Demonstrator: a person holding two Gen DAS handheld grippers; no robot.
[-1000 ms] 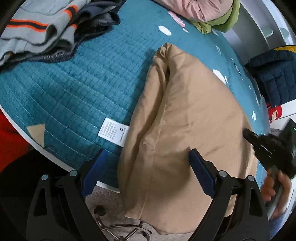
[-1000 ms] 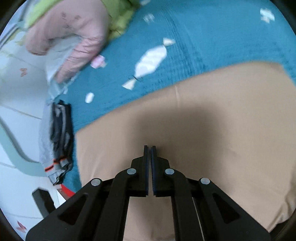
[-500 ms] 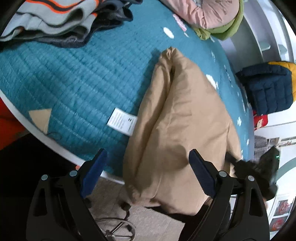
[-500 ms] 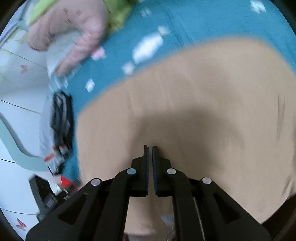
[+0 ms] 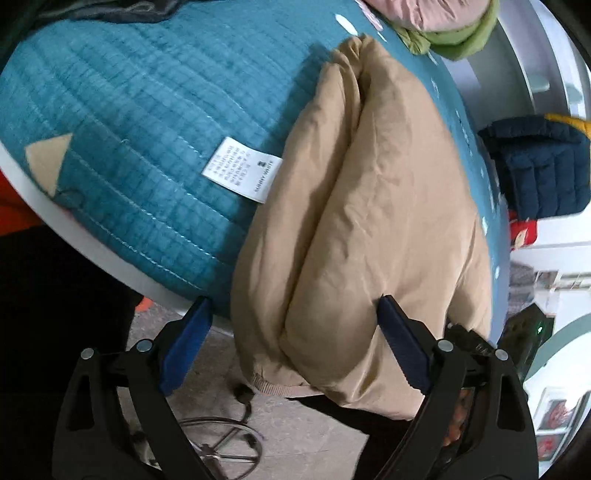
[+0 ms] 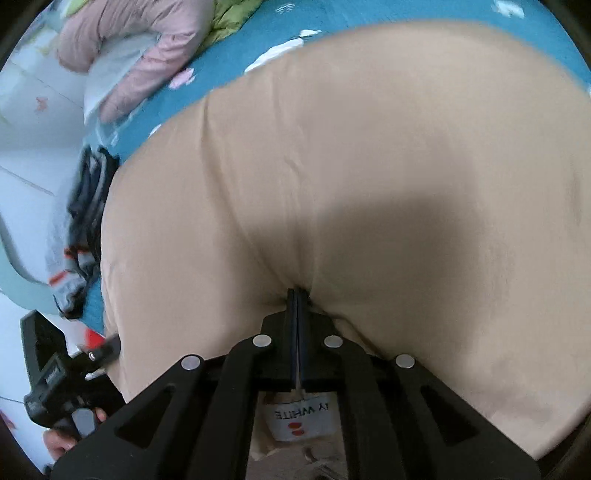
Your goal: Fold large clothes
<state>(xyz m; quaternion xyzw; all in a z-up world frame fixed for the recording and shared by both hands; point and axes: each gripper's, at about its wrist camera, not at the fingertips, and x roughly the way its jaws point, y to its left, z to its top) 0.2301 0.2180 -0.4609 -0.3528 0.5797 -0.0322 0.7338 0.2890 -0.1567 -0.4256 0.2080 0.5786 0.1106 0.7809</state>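
Two hand-held grippers work the puffy tan padded jacket [image 5: 373,206]: the right hand-held gripper [image 6: 297,295] pinches its near edge, the left hand-held gripper [image 5: 291,332] gapes wide around its overhanging end. The jacket drapes off the teal quilted cover [image 5: 140,110] on the desk; beyond lies a pink-and-green clothes pile [image 5: 439,22].

Left wrist view: taken near the tan jacket [image 5: 376,206] hem, facing along it. Right wrist view: pressed close over the jacket's side, facing across. Jacket and teal quilt [image 5: 140,110] are shared.
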